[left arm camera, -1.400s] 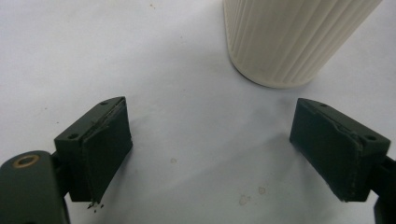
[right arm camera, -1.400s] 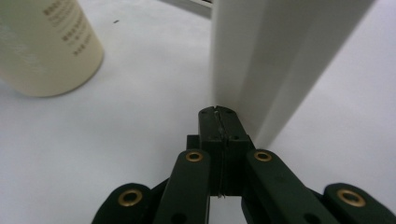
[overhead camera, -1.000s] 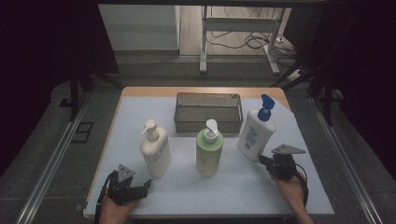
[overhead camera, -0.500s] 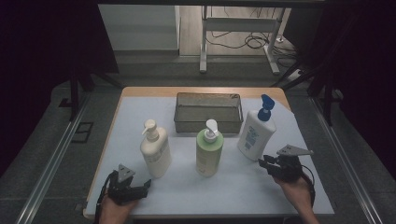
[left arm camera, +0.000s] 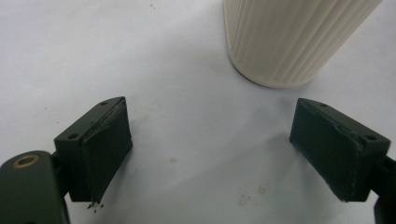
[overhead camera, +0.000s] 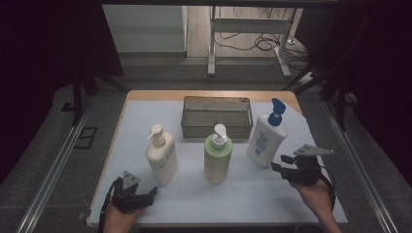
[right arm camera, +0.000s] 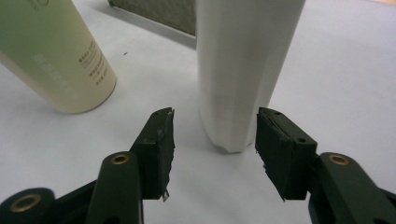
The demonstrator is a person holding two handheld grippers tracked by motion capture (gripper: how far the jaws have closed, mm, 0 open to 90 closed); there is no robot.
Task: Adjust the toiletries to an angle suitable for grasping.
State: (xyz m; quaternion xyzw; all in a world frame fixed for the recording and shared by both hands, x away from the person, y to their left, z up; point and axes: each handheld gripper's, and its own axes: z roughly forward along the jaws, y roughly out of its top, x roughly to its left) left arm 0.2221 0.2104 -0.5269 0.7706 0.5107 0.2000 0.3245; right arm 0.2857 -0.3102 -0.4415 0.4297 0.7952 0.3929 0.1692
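Three pump bottles stand upright on the white table (overhead camera: pixel 272 194): a cream one (overhead camera: pixel 161 156) at the left, a green one (overhead camera: pixel 218 158) in the middle, and a white one with a blue pump (overhead camera: pixel 267 136) at the right. My right gripper (overhead camera: pixel 280 163) hovers just right of the white bottle, pointing at it. Its jaws have just been opening and nothing is between them; the white bottle (right arm camera: pixel 243 70) stands a little beyond the tips (right arm camera: pixel 212 140). My left gripper (overhead camera: pixel 145 194) rests open near the front left edge, with the cream bottle's ribbed base (left arm camera: pixel 289 42) ahead of it (left arm camera: pixel 210 149).
A grey metal mesh basket (overhead camera: pixel 217 117) sits at the back centre of the table, behind the bottles. The green bottle (right arm camera: pixel 51 56) appears to the left in the right gripper view. Dark floor, rails and a desk frame surround the table.
My right gripper has risen slightly off the table and its jaws have gone from shut to open. The left gripper and the bottles have stayed put.
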